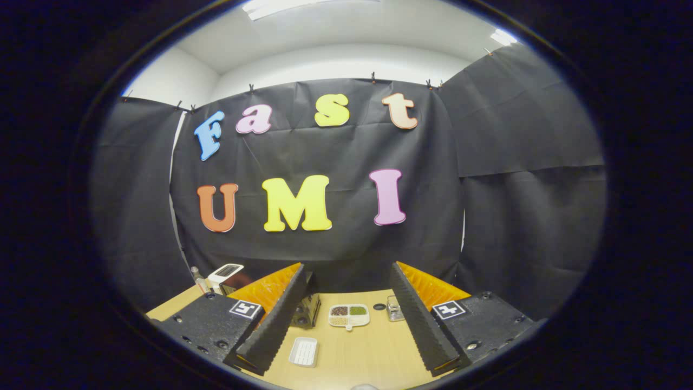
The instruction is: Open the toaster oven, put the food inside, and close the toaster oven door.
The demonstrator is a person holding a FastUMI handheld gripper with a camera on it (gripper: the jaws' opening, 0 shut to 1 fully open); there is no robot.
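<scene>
My gripper [347,271] is held above a wooden table [368,352], open wide with nothing between its fingers. A dark boxy toaster oven [306,313] stands on the table, mostly hidden behind the left finger [276,319]; whether its door is open I cannot tell. Between the fingers and further along the table lies a white sectioned dish [349,316] with brown, green and pale food in its compartments. Closer to me, beside the left finger, lies a small white ribbed tray [303,352].
A small glass jar [395,310] and a dark round lid [379,306] sit by the right finger. At the far left of the table stand a white appliance [225,272] and a small bottle [198,279]. Black cloth walls close in the table.
</scene>
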